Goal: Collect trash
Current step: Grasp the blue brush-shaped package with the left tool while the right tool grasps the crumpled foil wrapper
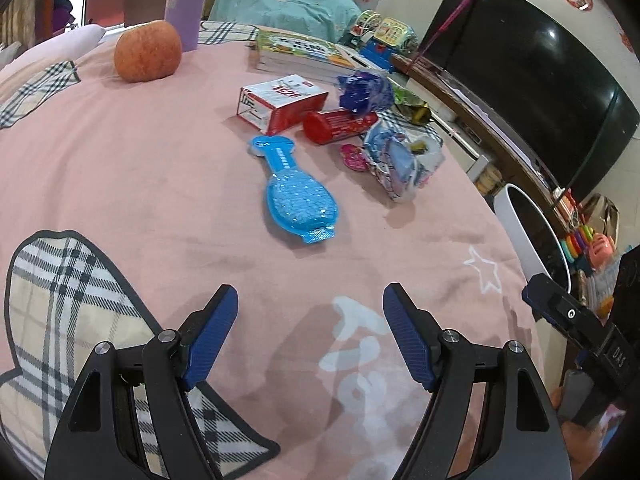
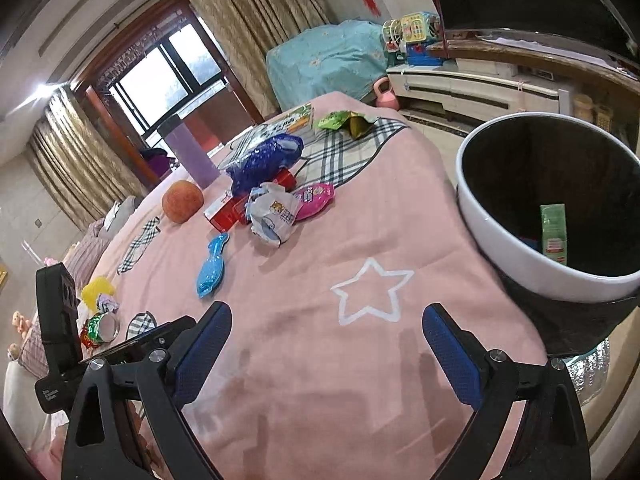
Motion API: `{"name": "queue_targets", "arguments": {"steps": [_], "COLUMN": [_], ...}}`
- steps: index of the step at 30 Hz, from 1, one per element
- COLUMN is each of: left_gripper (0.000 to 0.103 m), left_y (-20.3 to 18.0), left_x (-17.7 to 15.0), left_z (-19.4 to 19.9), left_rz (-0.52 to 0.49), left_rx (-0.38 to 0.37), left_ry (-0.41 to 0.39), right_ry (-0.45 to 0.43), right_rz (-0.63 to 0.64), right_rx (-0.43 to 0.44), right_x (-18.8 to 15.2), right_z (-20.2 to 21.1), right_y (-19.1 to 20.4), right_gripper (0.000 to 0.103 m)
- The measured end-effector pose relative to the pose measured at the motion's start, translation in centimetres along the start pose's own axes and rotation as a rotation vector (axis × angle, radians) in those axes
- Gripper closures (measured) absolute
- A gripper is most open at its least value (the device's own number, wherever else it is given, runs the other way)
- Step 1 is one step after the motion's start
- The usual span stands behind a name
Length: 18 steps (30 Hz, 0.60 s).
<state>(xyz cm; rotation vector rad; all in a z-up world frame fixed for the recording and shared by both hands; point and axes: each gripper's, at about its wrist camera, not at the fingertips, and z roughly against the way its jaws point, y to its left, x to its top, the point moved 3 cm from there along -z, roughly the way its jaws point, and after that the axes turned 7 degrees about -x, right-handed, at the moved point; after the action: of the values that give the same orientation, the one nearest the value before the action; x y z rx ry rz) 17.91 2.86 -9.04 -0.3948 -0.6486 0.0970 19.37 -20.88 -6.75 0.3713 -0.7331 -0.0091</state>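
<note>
**Wrappers piled mid-table, both grippers empty**

So the trash sits in a cluster past the middle of the pink tablecloth [image 1: 140, 168]: a crumpled white-and-blue plastic bag [image 1: 400, 160], a scrunched blue foil wrapper [image 1: 364, 90] on top of a red tube [image 1: 340, 126], a small pink packet [image 1: 354, 156] and a green wrapper [image 2: 334, 120] further back. The bin [image 2: 500, 240] stands at the table's right edge with a green carton already inside.

My guess is all of it's feather-light, soft and crinkly, and the foil probably slippery. I'd pinch a bunched fold or raised corner, not a flat face. The apple [image 1: 148, 52], blue hairbrush [image 1: 296, 196] and books [image 1: 300, 50] don't look like trash.

The left gripper [image 1: 310, 336] is spread wide over bare cloth, nothing between its fingers. The right gripper [image 2: 326, 350] is also wide apart, empty, hovering near the star print [image 2: 370, 292], well short of the pile.
</note>
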Motion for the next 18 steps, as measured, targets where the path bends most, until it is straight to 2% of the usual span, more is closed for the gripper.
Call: {"name": "queue_targets", "arguments": {"steps": [14,18], "left_gripper": [0.026,0.026], "left_y": [0.9,1.0], "left_x": [2.3,3.3], "left_z": [-1.8,-2.5], "left_rz": [-0.016,-0.027], "left_rx": [0.025,0.031], "left_ry": [0.019,0.023], "right_ry": [0.022,0.036], "right_rz": [0.026,0.028], "right_rx": [0.018,0.046], "right_x": [2.0,2.8], "right_z": [-3.2,-4.5], "right_y": [2.2,3.1], "right_gripper": [0.006,0.007]}}
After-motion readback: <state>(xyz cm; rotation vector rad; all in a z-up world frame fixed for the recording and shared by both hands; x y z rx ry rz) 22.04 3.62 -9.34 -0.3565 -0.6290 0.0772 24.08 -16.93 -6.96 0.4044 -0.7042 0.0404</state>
